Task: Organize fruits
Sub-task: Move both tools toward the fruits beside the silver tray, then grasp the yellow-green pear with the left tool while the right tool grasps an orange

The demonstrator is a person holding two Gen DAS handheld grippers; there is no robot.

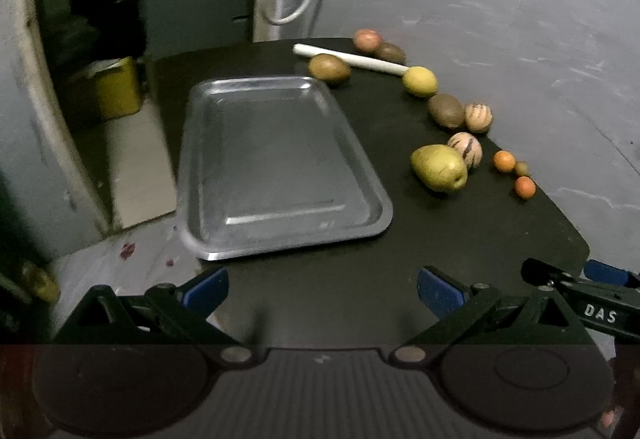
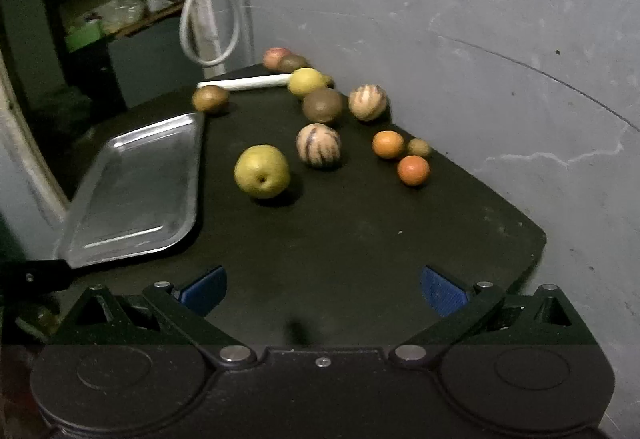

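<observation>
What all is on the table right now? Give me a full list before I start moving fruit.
Metal tray: 1, silver, empty, left part of the table.
Table: 1, black, against a grey wall.
Pear: 1, yellow-green, nearest fruit, right of the tray.
Striped melons: 2, cream with dark stripes, behind the pear.
Lemon: 1, yellow, at the far end of the row.
Brown fruits: 3, brown; one beside the lemon, one at the tray's far corner, one at the far edge.
Reddish fruit: 1, far edge.
Small oranges: 2, right side.
Small olive fruit: 1, between the oranges.
White stick: 1, far end.
Left gripper: open, blue pads.
Right gripper: open, blue pads.
</observation>
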